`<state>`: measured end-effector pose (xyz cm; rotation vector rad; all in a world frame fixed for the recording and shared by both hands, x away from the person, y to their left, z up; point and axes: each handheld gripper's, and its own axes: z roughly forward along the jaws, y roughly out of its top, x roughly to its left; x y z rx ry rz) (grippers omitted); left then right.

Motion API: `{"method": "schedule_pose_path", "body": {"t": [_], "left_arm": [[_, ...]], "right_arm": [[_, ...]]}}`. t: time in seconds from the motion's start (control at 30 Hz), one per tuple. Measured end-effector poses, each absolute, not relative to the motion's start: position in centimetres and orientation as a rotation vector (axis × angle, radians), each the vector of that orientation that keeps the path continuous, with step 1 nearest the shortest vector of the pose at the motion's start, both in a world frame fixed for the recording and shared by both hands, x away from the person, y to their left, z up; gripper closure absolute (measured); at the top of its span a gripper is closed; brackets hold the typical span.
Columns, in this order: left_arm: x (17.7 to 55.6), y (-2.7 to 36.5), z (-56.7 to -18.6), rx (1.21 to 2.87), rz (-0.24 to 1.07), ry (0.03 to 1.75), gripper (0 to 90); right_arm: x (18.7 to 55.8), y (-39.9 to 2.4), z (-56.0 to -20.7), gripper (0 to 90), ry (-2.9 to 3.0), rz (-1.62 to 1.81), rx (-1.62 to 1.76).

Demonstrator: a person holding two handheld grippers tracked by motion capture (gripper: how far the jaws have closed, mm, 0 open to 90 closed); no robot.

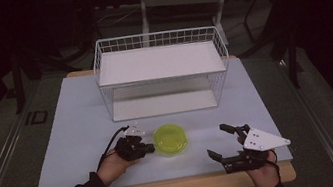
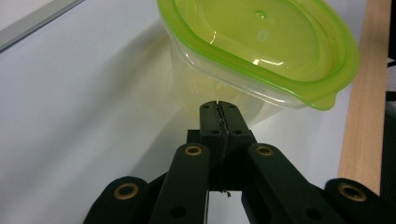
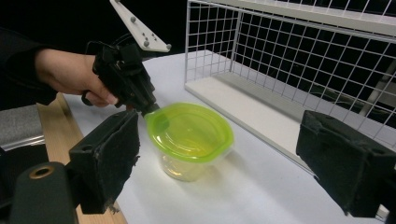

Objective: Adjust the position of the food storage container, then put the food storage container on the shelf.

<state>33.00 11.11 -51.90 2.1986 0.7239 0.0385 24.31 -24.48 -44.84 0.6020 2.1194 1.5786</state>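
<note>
Left gripper [image 1: 149, 148], jaws pressed together, noses against the round clear plastic tub with lime-green lid [image 1: 170, 139] mid-table. Its own view: tips meet under the lid's rim. Right gripper [image 3: 219, 154] gapes wide; the tub looks light, slippery, best gripped by the rim.

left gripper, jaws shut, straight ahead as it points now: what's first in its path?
Most likely the green-lidded container. In the left gripper view, the left gripper points its shut jaws at the clear wall under the lid rim, close in front. Whether they already touch it, I cannot tell.
</note>
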Motion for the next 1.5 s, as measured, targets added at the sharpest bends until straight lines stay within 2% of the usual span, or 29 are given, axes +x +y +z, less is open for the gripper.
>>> {"method": "schedule_pose_path", "body": {"t": [0.27,0.53,0.6,0.63,0.77,0.93,1.0,1.03,1.5], "left_arm": [[32.8,12.6,-51.5,2.204,0.07,0.765,89.9],[31.7,15.8,-50.2,2.145,0.081,0.812,88.3],[30.9,16.8,-49.4,2.094,0.081,0.806,85.2],[30.6,17.2,-49.1,2.077,0.088,0.802,77.4],[29.5,17.8,-47.9,1.998,0.081,0.779,57.4],[28.4,16.7,-46.6,1.957,0.078,0.742,41.8],[28.2,16.3,-46.3,1.951,0.09,0.728,41.3],[28.1,15.9,-46.0,1.931,0.085,0.72,36.8],[28.9,14.2,-44.4,1.854,0.122,0.752,35.1]], "right_arm": [[24.3,-24.5,-44.9,13.1,2.12,1.579,0.604],[24.4,-24.4,-44.9,13.1,2.124,1.575,0.608],[24.4,-24.3,-44.9,13.1,2.127,1.574,0.608],[24.5,-24.2,-45.0,13.1,2.129,1.566,0.606],[24.7,-24.2,-44.9,13.1,2.13,1.566,0.608],[25.0,-23.8,-44.8,12.5,2.169,1.548,0.594],[25.1,-23.7,-44.8,12.4,2.166,1.547,0.588],[25.3,-23.3,-44.7,12.3,2.17,1.513,0.57],[27.9,-21.1,-43.6,10.6,2.246,1.484,0.69]]}}
